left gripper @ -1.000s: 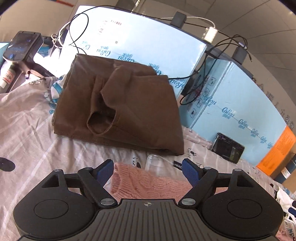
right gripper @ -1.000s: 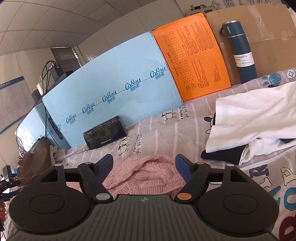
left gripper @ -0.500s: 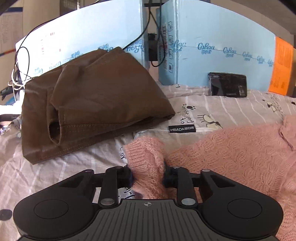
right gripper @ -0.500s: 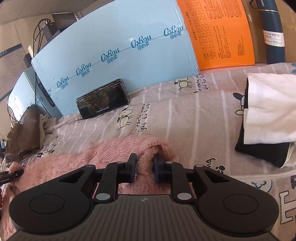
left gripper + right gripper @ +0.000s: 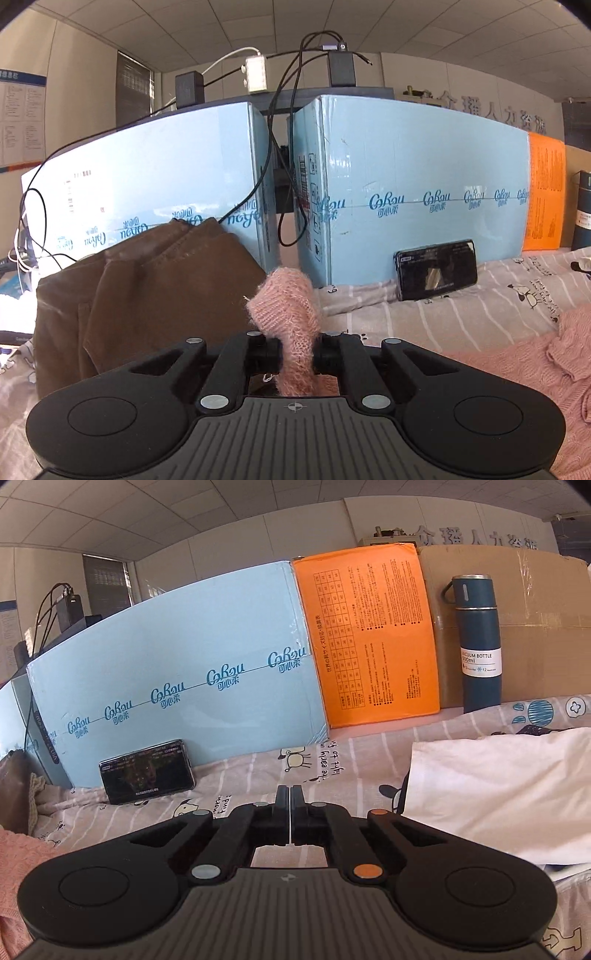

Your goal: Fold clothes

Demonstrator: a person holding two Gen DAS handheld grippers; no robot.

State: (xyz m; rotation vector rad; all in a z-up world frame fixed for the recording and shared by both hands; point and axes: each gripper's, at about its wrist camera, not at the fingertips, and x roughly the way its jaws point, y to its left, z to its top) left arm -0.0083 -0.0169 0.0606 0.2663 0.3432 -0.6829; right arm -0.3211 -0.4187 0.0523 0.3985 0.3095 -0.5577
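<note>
My left gripper (image 5: 295,356) is shut on a fold of the pink knitted sweater (image 5: 286,314) and holds it lifted above the bed. The rest of the sweater lies at the lower right of the left wrist view (image 5: 532,362) and at the lower left edge of the right wrist view (image 5: 18,864). My right gripper (image 5: 290,805) is shut with its jaws pressed together; no fabric shows between them. It hovers over the patterned bedsheet (image 5: 258,797).
A folded brown garment (image 5: 147,291) lies to the left. A folded white garment (image 5: 498,786) lies to the right. Light blue boxes (image 5: 406,199), an orange box (image 5: 369,635), a phone (image 5: 147,771) and a dark blue vacuum bottle (image 5: 478,642) stand at the back.
Both grippers closed on the sweater and rose. The left one has lifted its fold well above the bed. The right one now shows no pink fabric between its jaws.
</note>
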